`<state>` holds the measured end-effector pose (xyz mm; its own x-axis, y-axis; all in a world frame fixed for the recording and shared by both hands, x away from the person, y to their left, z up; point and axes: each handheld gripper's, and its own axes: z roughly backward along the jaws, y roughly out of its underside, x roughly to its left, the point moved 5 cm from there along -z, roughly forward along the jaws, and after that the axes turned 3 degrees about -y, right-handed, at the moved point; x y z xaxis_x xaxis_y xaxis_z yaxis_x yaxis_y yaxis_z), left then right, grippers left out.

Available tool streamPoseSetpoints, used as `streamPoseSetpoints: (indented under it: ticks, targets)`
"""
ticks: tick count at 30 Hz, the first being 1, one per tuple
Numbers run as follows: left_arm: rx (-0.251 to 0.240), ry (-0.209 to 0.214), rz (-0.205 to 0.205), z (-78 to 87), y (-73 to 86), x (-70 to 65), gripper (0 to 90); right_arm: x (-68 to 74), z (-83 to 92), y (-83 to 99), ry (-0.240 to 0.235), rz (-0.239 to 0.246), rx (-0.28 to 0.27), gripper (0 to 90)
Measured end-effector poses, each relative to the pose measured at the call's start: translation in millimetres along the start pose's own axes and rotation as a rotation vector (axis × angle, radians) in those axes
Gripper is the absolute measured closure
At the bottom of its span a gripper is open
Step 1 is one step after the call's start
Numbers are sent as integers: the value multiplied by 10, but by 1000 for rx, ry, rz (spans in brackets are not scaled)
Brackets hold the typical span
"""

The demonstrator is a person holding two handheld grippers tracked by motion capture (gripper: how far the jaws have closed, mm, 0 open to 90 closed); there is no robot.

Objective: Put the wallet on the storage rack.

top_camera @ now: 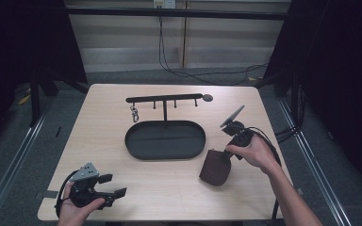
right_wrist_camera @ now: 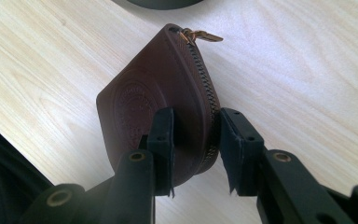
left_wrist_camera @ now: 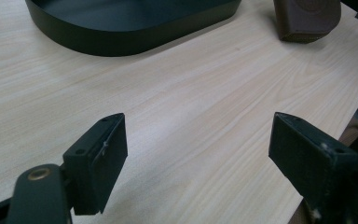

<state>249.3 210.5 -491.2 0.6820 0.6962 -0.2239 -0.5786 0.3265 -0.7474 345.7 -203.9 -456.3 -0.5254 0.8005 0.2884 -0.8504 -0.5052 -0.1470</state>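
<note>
Here, at a pale wooden table (top_camera: 169,188), a person works with a gripper in each hand; ahead of both pairs of jaws stands a black oval tray (top_camera: 165,140), its basin empty, with a T-shaped hanger bar (top_camera: 164,99) rising from its far edge and a small metal clasp (top_camera: 134,113) dangling from one peg; the brown leather zip pouch (right_wrist_camera: 163,98) sits pinched between the jaws of the right gripper (right_wrist_camera: 196,149), clenched across its narrow end, its long axis running straight away from the jaws to the brass zip pull (right_wrist_camera: 200,35) at the far tip, the zipper edge against the right-hand jaw; the tray lies just beyond that tip; the left gripper (left_wrist_camera: 198,154) rests well apart from the pouch, jaws released wide over bare wood, grasping nothing; the right hand (top_camera: 254,153) is plainly the nearer.
</note>
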Motion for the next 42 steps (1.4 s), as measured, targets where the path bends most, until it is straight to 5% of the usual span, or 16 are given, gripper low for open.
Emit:
streamPoseSetpoints:
  ticks: [14,42]
  targets:
    - [9,-1,4,-5,5,7,197,61,225,-60,95,-19,26,666]
    - [11,1,9,-18,-1,17,202,121,556,-236,115,-15,-6,667]
